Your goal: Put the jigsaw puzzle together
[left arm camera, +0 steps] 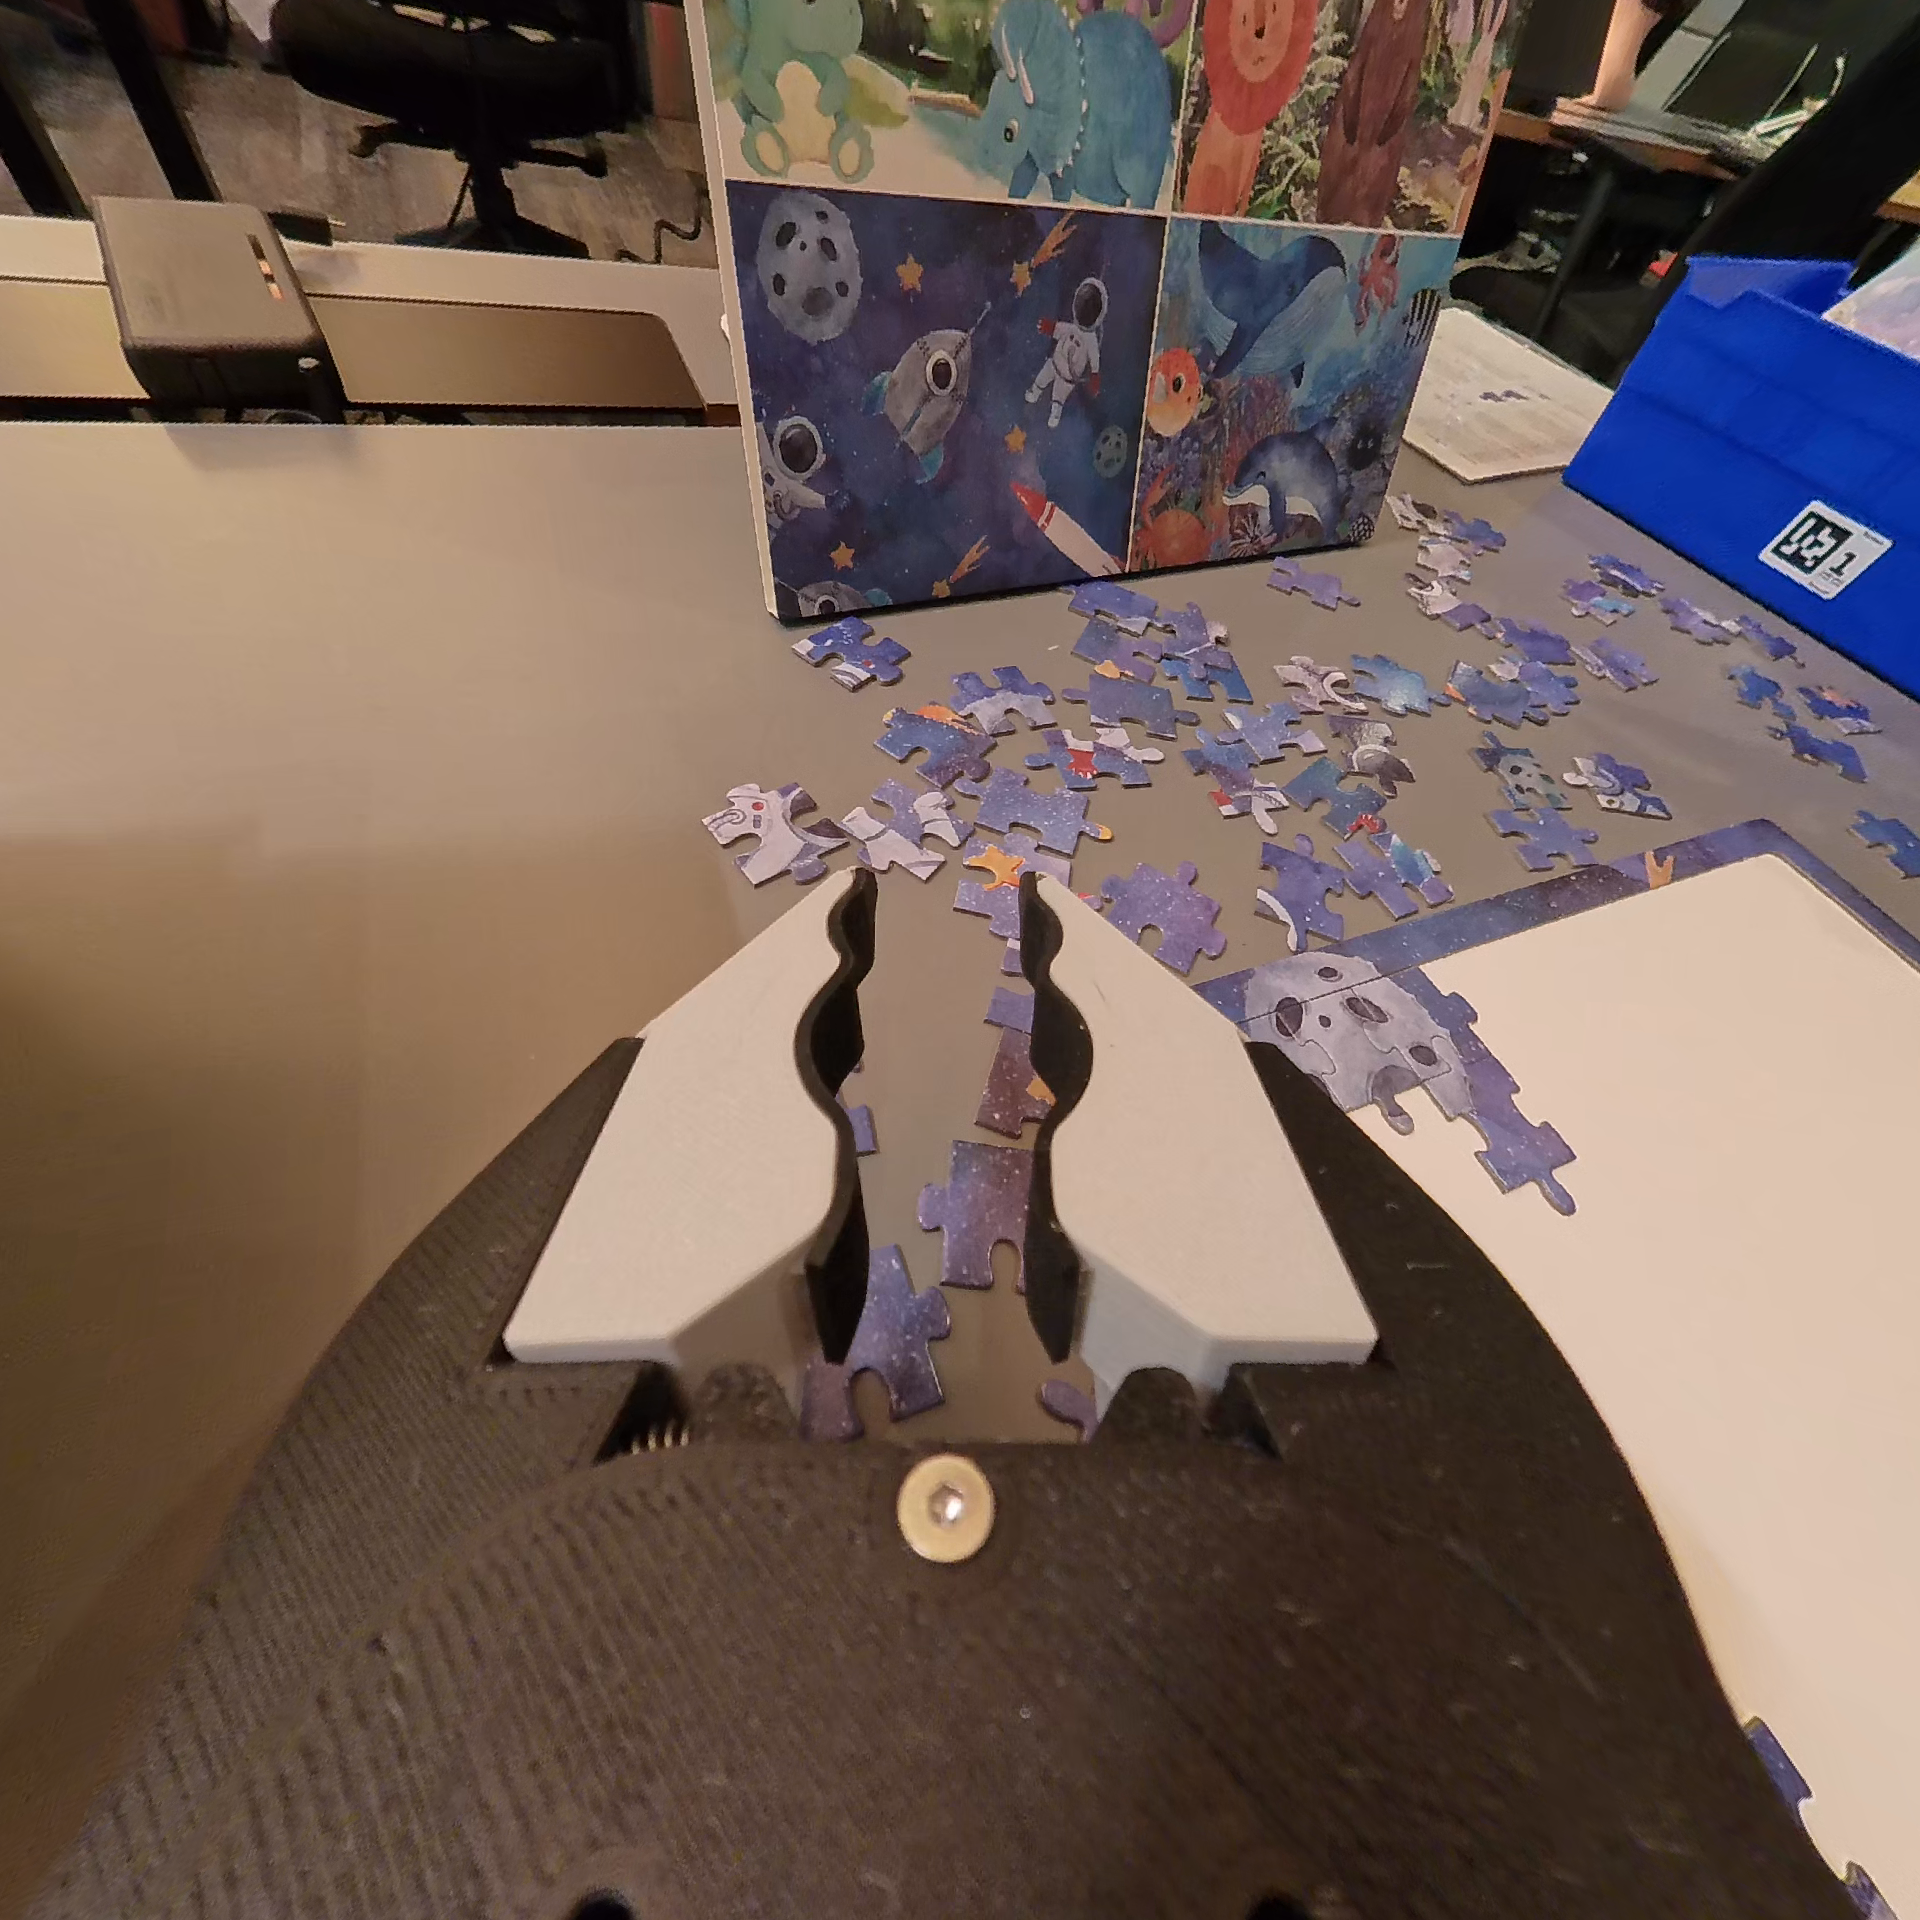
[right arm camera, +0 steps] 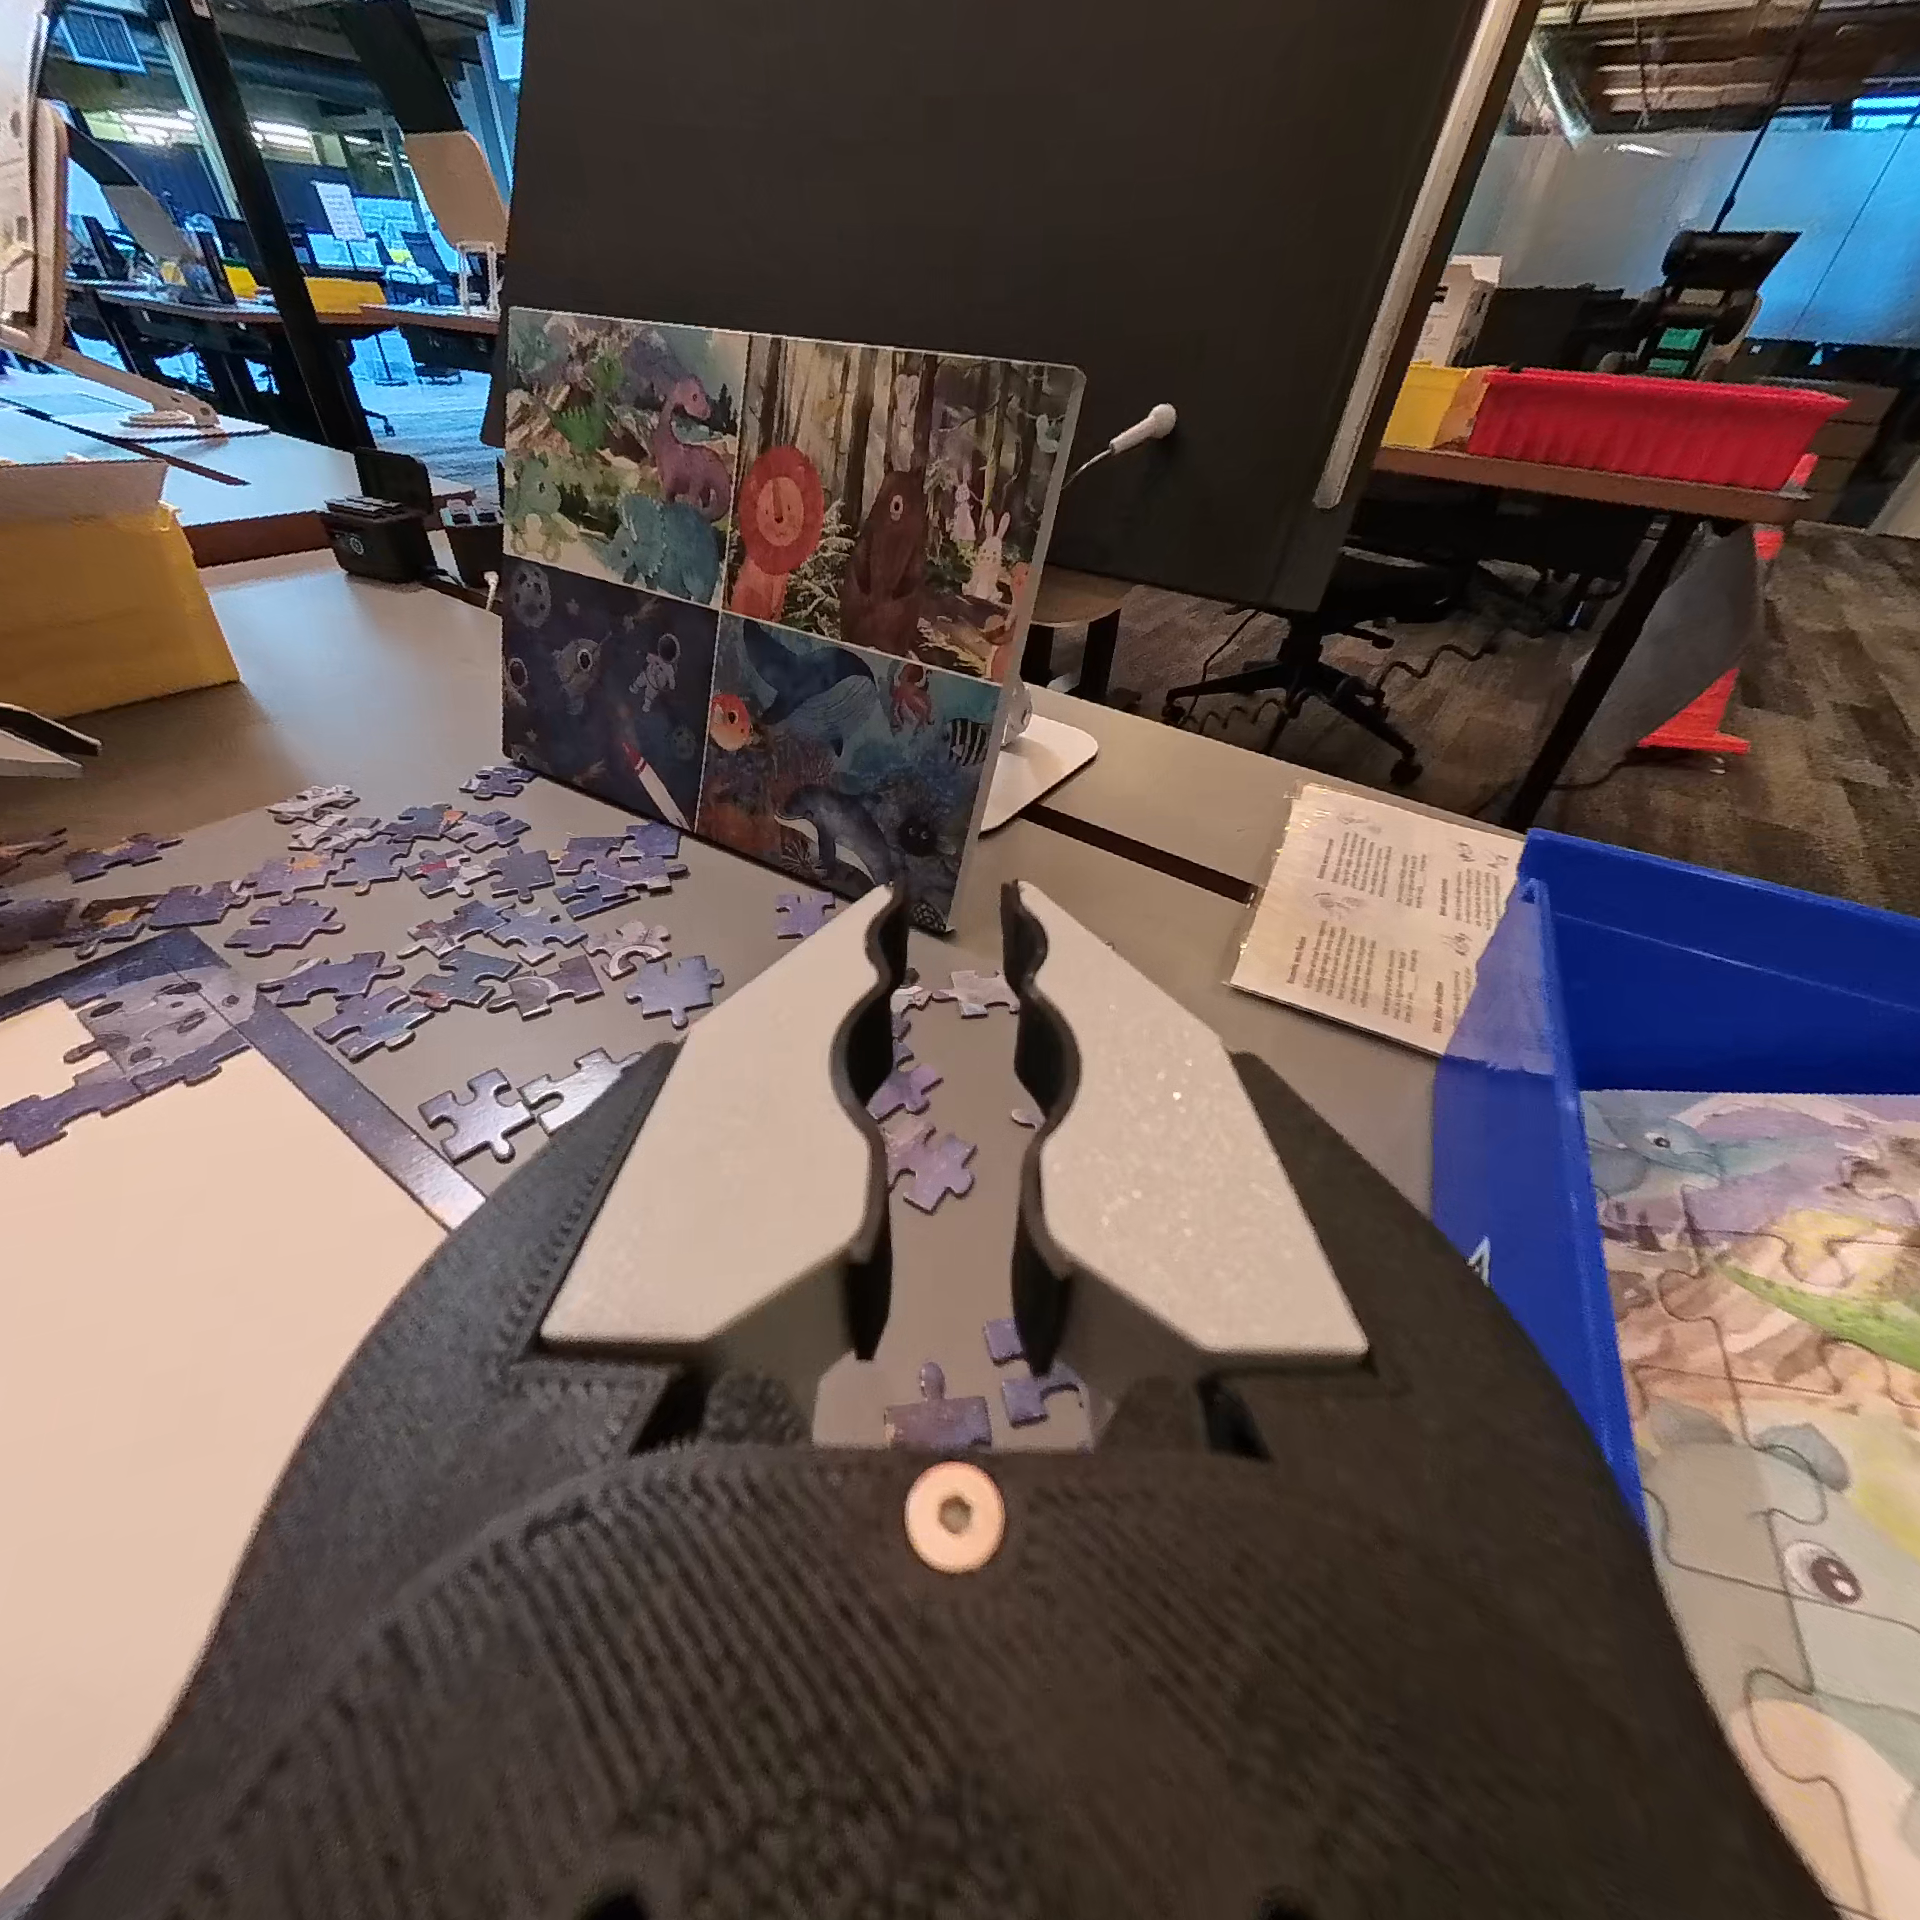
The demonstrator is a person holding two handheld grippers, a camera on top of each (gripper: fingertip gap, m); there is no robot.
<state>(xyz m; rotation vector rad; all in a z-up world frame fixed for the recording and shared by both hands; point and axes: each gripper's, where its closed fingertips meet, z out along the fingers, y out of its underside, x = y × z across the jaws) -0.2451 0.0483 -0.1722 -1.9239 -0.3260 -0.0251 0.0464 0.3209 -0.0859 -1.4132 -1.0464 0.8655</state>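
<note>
Both grippers hang above the grey table [left arm camera: 312,644] with nothing in them. Our left gripper [left arm camera: 948,888] has its fingers spread, hovering over loose puzzle pieces [left arm camera: 1143,748] near the table's middle. Our right gripper [right arm camera: 951,899] also has a clear gap between its fingers; a few stray pieces [right arm camera: 930,1158] lie on the table beneath it, none pinched.

Going left to right: the left stretch of the table is bare. At the back edge stands a picture board [left arm camera: 1039,343] with four illustrated scenes. In front of it the blue and purple pieces lie scattered. Nearer us sits the puzzle tray [left arm camera: 1662,1143]; we see only part of its border and a moon patch [left arm camera: 1351,1029] joined, with the white inside mostly unfilled, so we judge most of the assembly remains. A printed sheet [right arm camera: 1382,935] and a blue bin [right arm camera: 1662,987] occupy the right edge.

Beyond is an open office with desks, chairs and a dark screen panel [right arm camera: 987,260].
</note>
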